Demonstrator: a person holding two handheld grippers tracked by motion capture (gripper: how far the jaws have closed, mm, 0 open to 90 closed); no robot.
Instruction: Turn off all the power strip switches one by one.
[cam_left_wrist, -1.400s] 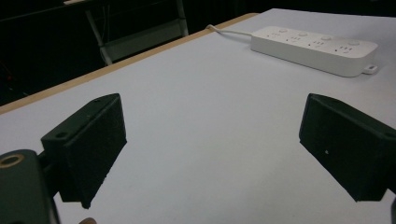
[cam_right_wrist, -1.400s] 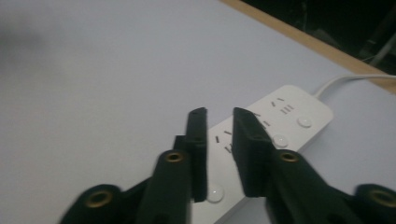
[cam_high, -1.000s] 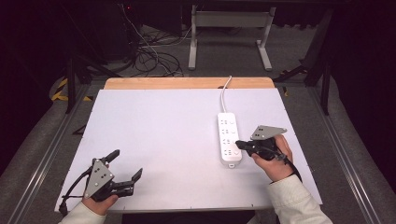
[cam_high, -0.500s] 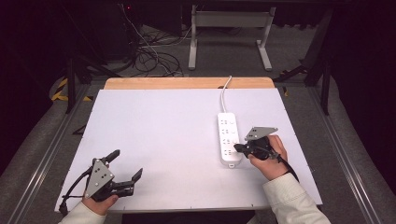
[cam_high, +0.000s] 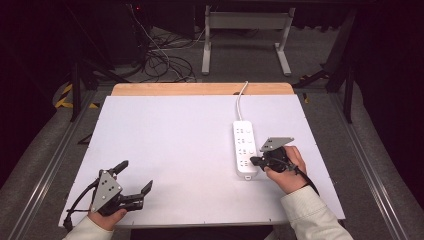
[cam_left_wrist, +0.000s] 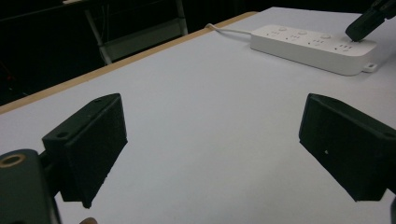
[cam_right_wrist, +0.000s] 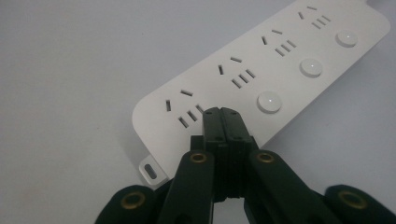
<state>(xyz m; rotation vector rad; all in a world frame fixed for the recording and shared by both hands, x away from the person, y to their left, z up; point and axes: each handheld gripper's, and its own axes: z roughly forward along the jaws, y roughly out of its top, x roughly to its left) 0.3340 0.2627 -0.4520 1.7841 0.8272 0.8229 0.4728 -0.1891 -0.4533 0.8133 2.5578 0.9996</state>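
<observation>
Keep the right gripper (cam_right_wrist: 221, 112) pressed together, tip squarely on the power strip's (cam_right_wrist: 280, 65) nearest button by the worktop's right edge, pushing straight down.

Power strip (cam_high: 244, 148) on table's (cam_high: 170, 145) right

Table (cam_high: 165, 145) evenly lit, no glare; surroundings dark; near jaws softly blurred.

White power strip (cam_high: 245, 149) on pale lilac table (cam_high: 170, 145); black right gripper (cam_high: 254, 161).
</observation>
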